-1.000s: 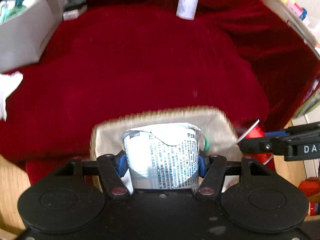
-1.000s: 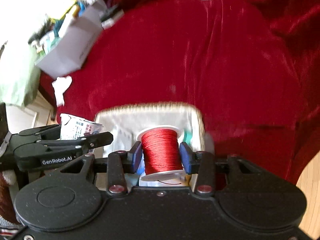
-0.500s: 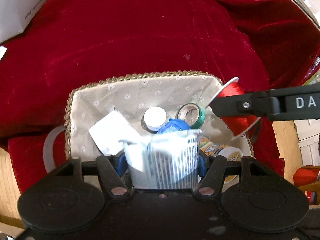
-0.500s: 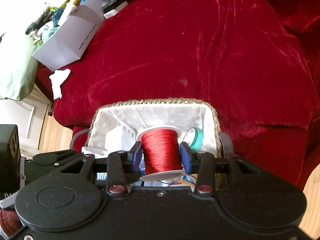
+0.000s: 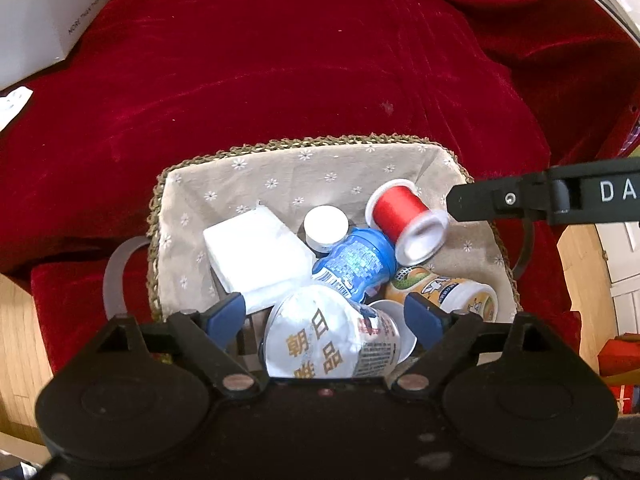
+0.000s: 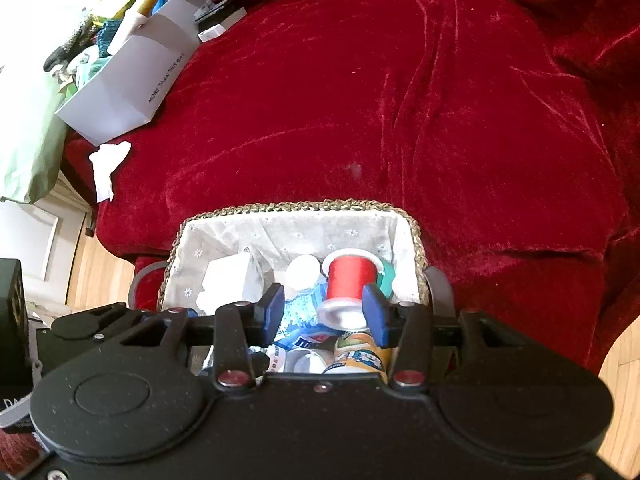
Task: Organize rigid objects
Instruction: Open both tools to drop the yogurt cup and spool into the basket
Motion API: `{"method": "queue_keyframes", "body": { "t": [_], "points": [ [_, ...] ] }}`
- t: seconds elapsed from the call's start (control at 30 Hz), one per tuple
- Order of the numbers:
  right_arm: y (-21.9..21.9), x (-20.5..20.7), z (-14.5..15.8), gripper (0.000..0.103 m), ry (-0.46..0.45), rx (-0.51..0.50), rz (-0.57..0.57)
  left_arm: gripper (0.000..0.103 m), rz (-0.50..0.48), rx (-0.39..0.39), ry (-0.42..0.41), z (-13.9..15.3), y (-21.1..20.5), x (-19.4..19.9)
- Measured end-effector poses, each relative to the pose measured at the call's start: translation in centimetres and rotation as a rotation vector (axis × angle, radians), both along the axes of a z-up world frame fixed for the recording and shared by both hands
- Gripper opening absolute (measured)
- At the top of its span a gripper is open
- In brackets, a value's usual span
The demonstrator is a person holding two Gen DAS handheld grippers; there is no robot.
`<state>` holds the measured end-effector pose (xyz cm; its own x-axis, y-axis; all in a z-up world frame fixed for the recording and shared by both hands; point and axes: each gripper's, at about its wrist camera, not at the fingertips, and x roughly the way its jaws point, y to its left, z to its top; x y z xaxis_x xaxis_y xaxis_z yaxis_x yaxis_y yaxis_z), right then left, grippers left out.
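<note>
Both cameras ride on the hand-held tools and look steeply down along their fingers, close above the lined basket [image 5: 280, 168] at the near edge of the red velvet cloth [image 5: 280, 60]. The left wrist view sits nearer, the basket filling its lower half. The right wrist view hangs a little further back. Both share the basket, the cloth beyond and the white box [image 6: 120, 96] far left.

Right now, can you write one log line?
left claw: opening, cup let go | right claw: opening, red spool let go | both in basket
</note>
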<state>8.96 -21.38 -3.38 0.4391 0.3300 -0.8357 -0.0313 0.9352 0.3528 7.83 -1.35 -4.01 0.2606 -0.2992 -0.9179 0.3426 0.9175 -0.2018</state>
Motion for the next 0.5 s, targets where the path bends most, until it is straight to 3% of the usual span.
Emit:
{"method": "queue_keyframes", "body": {
  "t": [0.17, 0.4, 0.5],
  "points": [
    [0.3, -0.9, 0.3, 0.046, -0.021, -0.015, 0.002, 0.098, 0.018, 0.028, -0.045, 0.7, -0.1, -1.0],
    [0.3, -2.9, 1.1, 0.047, -0.095, -0.070, -0.026, 0.102, 0.091, 0.069, -0.122, 2.1, 1.2, -2.9],
    [0.4, -4.0, 1.5, 0.052, -0.131, -0.096, -0.039, 0.102, 0.122, 0.082, -0.141, 2.6, 1.7, -3.7]
  ]
}}
